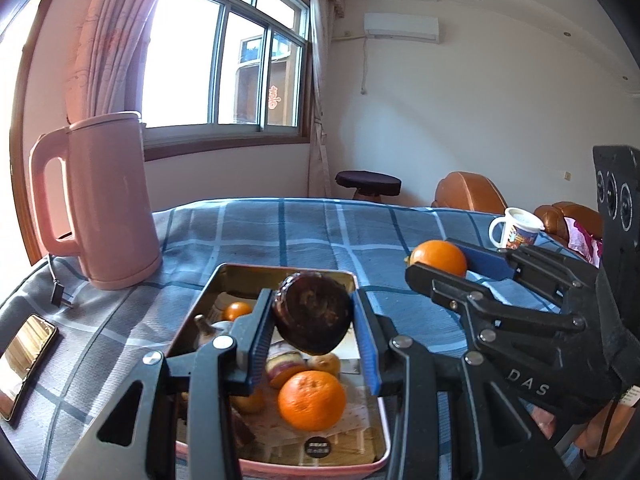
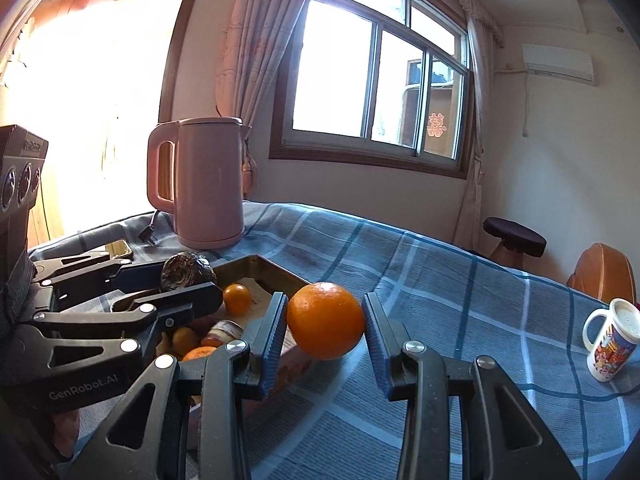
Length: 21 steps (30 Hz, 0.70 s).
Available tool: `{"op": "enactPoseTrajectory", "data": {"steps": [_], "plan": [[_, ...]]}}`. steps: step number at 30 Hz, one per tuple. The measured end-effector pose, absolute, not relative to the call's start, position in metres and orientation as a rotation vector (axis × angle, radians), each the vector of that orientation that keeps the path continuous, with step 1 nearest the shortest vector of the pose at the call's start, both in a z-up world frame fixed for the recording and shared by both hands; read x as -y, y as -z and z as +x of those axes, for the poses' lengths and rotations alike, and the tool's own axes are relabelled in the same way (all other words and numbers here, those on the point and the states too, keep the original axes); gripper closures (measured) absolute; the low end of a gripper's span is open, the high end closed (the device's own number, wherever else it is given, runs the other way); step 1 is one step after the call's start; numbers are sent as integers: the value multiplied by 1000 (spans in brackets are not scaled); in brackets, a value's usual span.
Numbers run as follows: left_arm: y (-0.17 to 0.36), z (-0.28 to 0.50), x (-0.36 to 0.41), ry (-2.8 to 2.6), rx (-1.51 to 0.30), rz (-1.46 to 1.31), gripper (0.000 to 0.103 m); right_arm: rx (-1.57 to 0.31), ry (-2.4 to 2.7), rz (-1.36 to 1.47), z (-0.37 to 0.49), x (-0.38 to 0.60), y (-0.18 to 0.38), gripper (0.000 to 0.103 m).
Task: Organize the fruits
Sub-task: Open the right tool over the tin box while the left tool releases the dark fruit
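Blue rubber pads of the left gripper (image 1: 313, 322) clamp a dark, wrinkled round fruit (image 1: 314, 312) at the centre of the left wrist view, lifted above a metal tray (image 1: 224, 276). Lower in that tray lie a large orange (image 1: 312, 400), a small tangerine (image 1: 237, 311) and a few other pieces too crowded to name. In the right half of the frame, the right gripper (image 1: 448, 262) reaches in with a second orange (image 1: 439, 258) between its fingers. A pink kettle (image 1: 104, 200) stands at left on the blue checked tablecloth (image 1: 300, 232), a phone (image 1: 26, 360) lies at the lower left edge, and a printed mug (image 1: 516, 228) sits at far right.

From the right wrist view, the right gripper (image 2: 325, 330) brackets the orange (image 2: 325, 320) at frame centre; its left pad touches the peel, while whether the right pad presses it cannot be told. The orange is just right of the tray (image 2: 260, 266). At left, the left gripper (image 2: 188, 276) grasps the dark fruit (image 2: 187, 271) over the tray's near end, with the tangerine (image 2: 237, 299) below it. The kettle (image 2: 204, 188) stands behind, the mug (image 2: 612, 344) at right.
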State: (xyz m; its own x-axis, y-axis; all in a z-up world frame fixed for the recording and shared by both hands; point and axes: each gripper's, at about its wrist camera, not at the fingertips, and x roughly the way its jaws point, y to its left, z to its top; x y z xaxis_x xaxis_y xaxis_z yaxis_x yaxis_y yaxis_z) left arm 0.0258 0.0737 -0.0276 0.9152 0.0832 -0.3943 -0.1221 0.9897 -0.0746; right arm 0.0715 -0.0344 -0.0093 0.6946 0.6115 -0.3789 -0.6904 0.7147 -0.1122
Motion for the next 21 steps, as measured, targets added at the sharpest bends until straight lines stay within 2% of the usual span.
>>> {"op": "enactPoseTrajectory", "data": {"steps": [21], "plan": [[30, 13, -102, -172, -410, -107, 63, -328, -791, -279, 66, 2, 10, 63]]}}
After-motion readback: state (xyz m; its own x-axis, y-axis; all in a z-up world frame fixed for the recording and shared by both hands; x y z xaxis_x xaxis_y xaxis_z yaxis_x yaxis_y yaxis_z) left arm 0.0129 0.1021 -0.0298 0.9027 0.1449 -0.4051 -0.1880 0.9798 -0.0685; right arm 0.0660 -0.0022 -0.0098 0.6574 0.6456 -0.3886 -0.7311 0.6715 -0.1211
